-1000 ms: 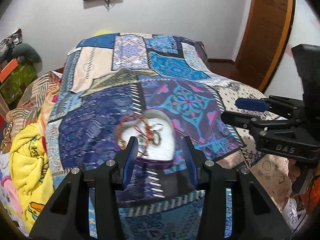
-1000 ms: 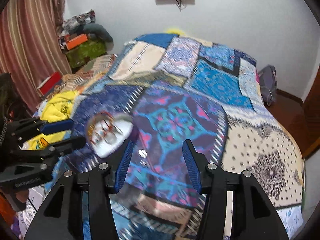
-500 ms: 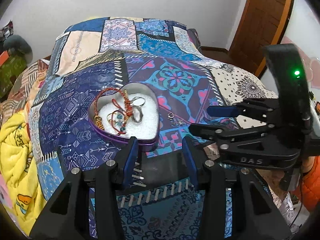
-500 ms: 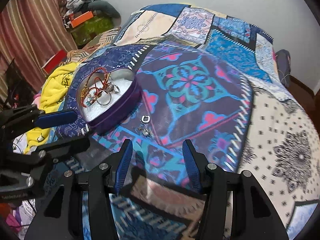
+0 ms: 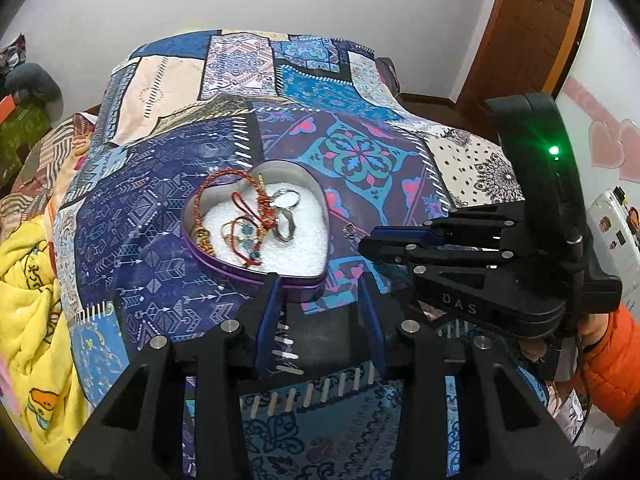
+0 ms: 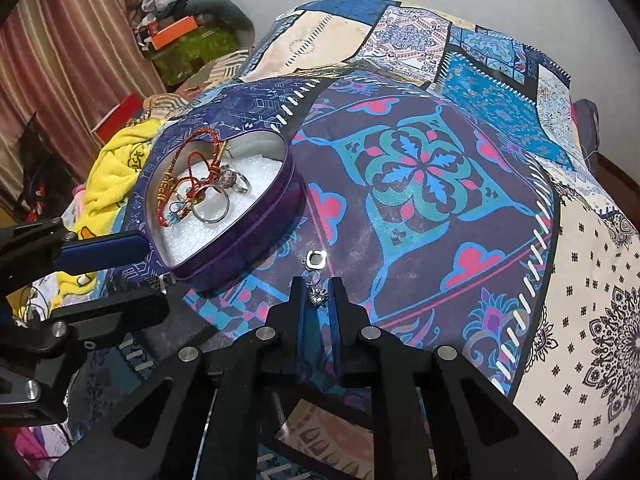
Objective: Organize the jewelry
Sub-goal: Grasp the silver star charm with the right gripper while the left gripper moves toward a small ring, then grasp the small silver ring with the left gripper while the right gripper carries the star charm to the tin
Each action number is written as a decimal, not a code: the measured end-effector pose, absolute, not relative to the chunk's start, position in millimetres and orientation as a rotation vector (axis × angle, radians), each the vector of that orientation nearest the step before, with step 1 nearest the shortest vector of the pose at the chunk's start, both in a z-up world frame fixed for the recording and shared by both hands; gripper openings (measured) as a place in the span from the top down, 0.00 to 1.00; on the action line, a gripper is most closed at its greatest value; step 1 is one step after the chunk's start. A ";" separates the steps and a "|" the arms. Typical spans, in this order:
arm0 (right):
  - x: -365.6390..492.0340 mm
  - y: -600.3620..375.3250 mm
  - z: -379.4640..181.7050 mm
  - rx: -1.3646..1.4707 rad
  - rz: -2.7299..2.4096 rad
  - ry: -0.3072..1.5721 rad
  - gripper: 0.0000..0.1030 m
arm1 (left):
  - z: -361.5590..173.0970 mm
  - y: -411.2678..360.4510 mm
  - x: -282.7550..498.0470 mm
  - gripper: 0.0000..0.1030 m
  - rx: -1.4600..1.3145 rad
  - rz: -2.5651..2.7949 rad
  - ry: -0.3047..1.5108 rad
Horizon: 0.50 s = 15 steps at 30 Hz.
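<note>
A bedroom in a home: a bed [image 6: 420, 168] is lying under a patchwork quilt [image 5: 168, 216], a yellow blanket [image 5: 28, 304] is bunching at its side, striped curtains [image 6: 60, 64] are hanging nearby, and a wooden door [image 5: 520, 36] is standing beyond.

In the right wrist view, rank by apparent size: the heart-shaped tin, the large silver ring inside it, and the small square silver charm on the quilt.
1. heart-shaped tin
2. large silver ring
3. square silver charm, though it lies nearer the camera than the ring.
</note>
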State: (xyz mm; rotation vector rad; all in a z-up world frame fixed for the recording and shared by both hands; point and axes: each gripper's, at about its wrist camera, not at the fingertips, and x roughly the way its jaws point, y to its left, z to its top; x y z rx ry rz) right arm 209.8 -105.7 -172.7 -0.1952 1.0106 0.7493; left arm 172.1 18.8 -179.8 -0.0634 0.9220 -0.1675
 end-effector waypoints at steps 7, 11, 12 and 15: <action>206.6 -134.1 -156.3 -0.135 0.718 0.984 0.91 | -178.7 -1.0 172.8 0.63 -0.057 -0.216 0.927; 207.8 -156.0 -143.2 -0.114 0.682 0.950 0.91 | -178.5 -15.8 178.4 0.63 -0.071 -0.253 0.931; 208.2 -159.7 -140.3 -0.109 0.676 0.944 0.91 | -178.7 -19.5 180.8 0.63 -0.070 -0.256 0.930; 208.9 -171.7 -132.5 -0.096 0.659 0.924 0.91 | -182.4 -28.0 191.6 0.63 -0.065 -0.238 0.930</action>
